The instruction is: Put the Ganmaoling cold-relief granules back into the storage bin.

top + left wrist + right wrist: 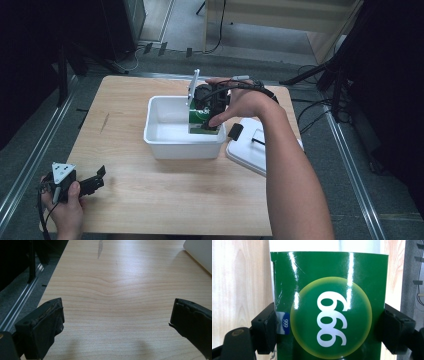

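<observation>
Wooden table [150, 200] carries everything, and the white bin [165, 135] at its middle serves as the landmark. Nearest, well short of the bin toward the near left corner, the left tongs [98, 179] hover released and idle. At the bin's right side, the right tongs [329, 315] are clenched on a green box [200, 120], held upright just inside the wall. A white lid [250, 152] lies just right of the bin. Likely the box is being placed; next comes lowering it flat, then letting go.
</observation>
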Motion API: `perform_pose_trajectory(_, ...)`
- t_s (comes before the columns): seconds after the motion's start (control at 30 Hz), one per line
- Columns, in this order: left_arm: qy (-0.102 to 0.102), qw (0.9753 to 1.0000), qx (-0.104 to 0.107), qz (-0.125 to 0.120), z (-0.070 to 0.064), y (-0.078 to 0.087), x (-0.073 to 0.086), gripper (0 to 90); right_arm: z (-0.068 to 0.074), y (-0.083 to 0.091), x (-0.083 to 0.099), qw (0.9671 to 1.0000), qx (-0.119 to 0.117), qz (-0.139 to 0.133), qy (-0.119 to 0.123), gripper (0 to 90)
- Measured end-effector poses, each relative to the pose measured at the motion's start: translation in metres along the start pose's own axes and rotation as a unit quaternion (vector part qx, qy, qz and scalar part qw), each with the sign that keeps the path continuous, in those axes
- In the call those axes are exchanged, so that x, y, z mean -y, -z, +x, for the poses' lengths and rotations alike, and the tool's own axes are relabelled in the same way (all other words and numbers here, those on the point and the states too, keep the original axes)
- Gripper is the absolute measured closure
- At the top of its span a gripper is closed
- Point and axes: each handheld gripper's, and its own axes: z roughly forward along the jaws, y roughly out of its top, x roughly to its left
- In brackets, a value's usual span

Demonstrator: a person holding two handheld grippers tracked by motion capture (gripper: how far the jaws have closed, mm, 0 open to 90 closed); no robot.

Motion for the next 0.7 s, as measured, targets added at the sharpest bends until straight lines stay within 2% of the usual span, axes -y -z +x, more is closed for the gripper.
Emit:
perform_pose_trajectory(0.03, 0.000, 1.0000, 0.000, 0.000, 0.000, 0.000, 0.000, 0.0, 0.000, -0.001, 0.000, 0.9999, 0.000, 0.006, -0.010, 16.1)
perform_pose_trajectory(0.2, 0.002, 1.0000, 0.001, 0.001, 0.000, 0.000, 0.000, 0.0, -0.004, -0.010, -0.002, 1.0000, 0.003, 0.003, 0.006, 16.0)
perform_pose_trajectory(0.23, 0.001, 1.0000, 0.001, 0.002, 0.001, 0.000, 0.000, 0.0, -0.003, -0.010, -0.002, 1.0000, 0.001, 0.005, -0.002, 16.0)
perform_pose_trajectory(0.33, 0.002, 1.0000, 0.001, 0.001, 0.000, 0.000, 0.000, 0.0, -0.006, -0.014, -0.003, 1.0000, 0.004, 0.002, 0.005, 16.0)
perform_pose_trajectory(0.37, 0.002, 1.0000, 0.001, 0.001, 0.000, 0.000, 0.000, 0.0, -0.005, -0.015, -0.002, 1.0000, 0.005, 0.006, -0.003, 16.0)
perform_pose_trajectory(0.4, 0.002, 1.0000, 0.001, 0.001, 0.001, 0.000, 0.000, 0.0, -0.007, -0.018, -0.002, 1.0000, 0.006, 0.002, 0.004, 16.0)
perform_pose_trajectory(0.57, 0.002, 1.0000, 0.001, 0.001, 0.001, 0.000, 0.000, 0.0, -0.007, -0.030, 0.003, 0.9999, 0.005, 0.006, -0.010, 16.1)
perform_pose_trajectory(0.63, 0.002, 1.0000, 0.001, 0.001, 0.001, 0.000, 0.000, 0.0, -0.007, -0.036, 0.006, 0.9999, 0.005, -0.004, -0.013, 16.2)
perform_pose_trajectory(0.7, 0.002, 1.0000, 0.001, 0.001, 0.001, 0.000, 0.000, 0.0, -0.007, -0.041, 0.007, 0.9996, -0.001, -0.005, -0.027, 16.2)
